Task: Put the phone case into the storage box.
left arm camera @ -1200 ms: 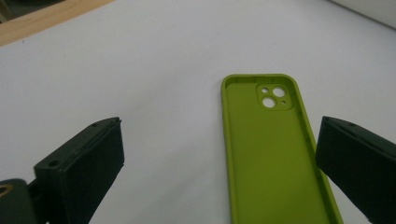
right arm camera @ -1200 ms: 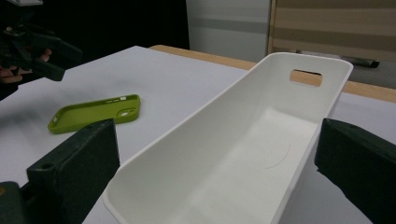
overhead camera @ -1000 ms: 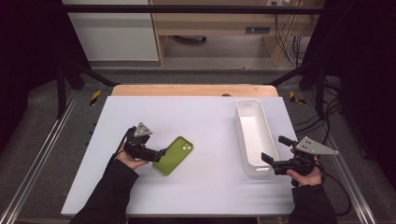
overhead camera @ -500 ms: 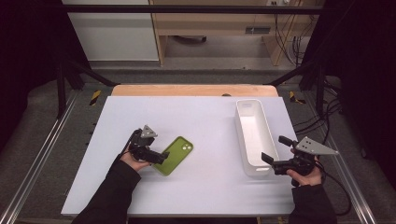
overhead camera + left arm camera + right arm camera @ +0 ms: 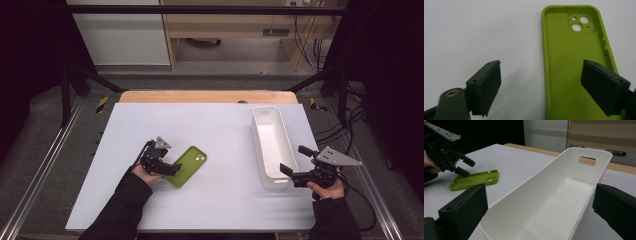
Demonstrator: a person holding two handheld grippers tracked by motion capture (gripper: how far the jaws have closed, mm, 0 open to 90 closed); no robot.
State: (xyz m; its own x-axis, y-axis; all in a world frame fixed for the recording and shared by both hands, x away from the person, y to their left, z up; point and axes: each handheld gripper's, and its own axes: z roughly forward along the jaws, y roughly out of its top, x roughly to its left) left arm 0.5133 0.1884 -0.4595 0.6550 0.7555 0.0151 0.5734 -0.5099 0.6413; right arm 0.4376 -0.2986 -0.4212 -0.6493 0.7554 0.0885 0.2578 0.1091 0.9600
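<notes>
At the left of the high view, the left tongs (image 5: 172,167) sit low over the white table (image 5: 215,125), held in a hand with a dark sleeve. Their jaws have just been closing, yet they are still spread: in the left gripper view one jaw stands over bare table, the other above the inside of the lime-green soft phone case (image 5: 576,65), so the case's long left edge lies between them with neither pad pressing on it. The case rests flat on the table, hollow side up, its camera cut-out at the end away from the tongs, left of the table's middle in the high view (image 5: 187,166).

Well apart to the right stands the long white plastic tray (image 5: 272,145) with a handle slot in its far end wall. The right tongs (image 5: 289,175) are at its near end, jaws spread wide on either side of the tray's corner in the right gripper view (image 5: 541,212), touching nothing that can be seen.
</notes>
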